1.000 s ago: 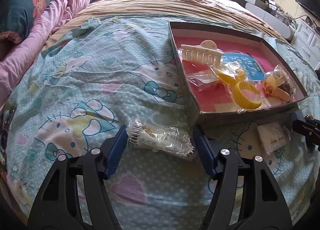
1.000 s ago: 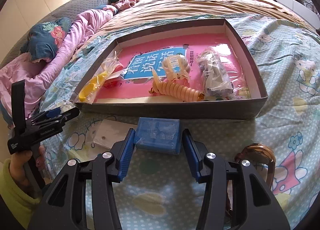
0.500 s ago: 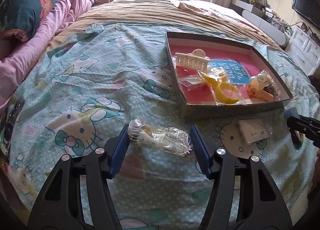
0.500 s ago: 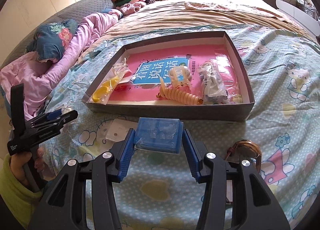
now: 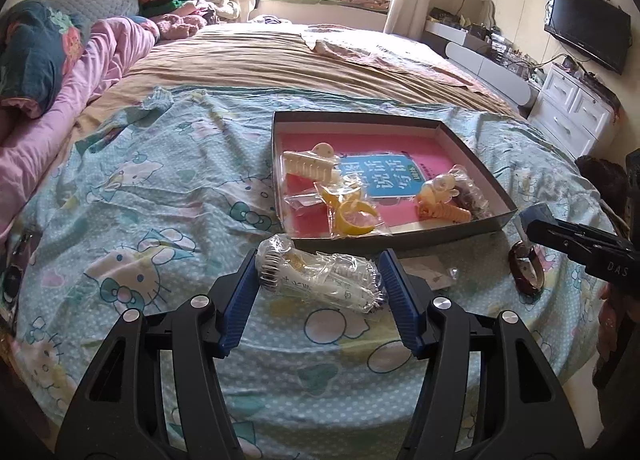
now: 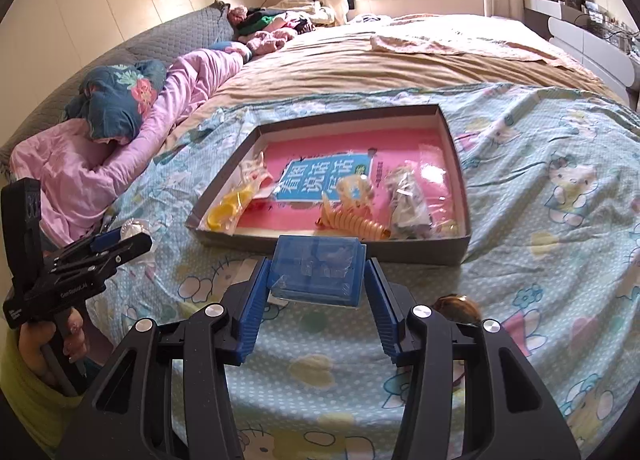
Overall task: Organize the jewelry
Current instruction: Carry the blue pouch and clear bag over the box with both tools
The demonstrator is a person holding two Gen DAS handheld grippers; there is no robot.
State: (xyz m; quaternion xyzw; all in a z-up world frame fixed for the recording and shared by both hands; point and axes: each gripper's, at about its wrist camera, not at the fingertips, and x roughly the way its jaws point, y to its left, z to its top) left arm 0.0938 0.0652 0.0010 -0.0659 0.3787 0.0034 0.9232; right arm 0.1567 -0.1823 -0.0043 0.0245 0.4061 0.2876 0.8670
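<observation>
Both grippers have risen since the earlier frames, each carrying its load up off the bed, so the room and window now show behind. Largest is the bed [image 5: 120, 188], spread with a cartoon-cat sheet. On it sits one shallow cardboard tray [image 5: 476, 164] with a pink book lying flat on its floor. Four packets or clips can be counted inside: a cream claw clip [image 5: 308, 166], a bagged yellow bangle [image 5: 354, 216], an orange spiral clip [image 5: 442, 210] and a clear bag of dark pieces [image 6: 408, 200].

One left gripper [image 5: 318, 280] is clenched on a clear plastic packet [image 5: 316, 280] holding a white comb-like clip; the packet's long axis runs crosswise between the fingers, its toothed end toward the left finger, and it hangs just in front of the tray's near wall. One right gripper [image 6: 316, 280] grasps a blue plastic box [image 6: 318, 270], broad side up, long axis also crosswise, just before the tray. One brown bangle [image 5: 526, 272] and one flat white packet [image 5: 430, 272] lie on the sheet nearby.
</observation>
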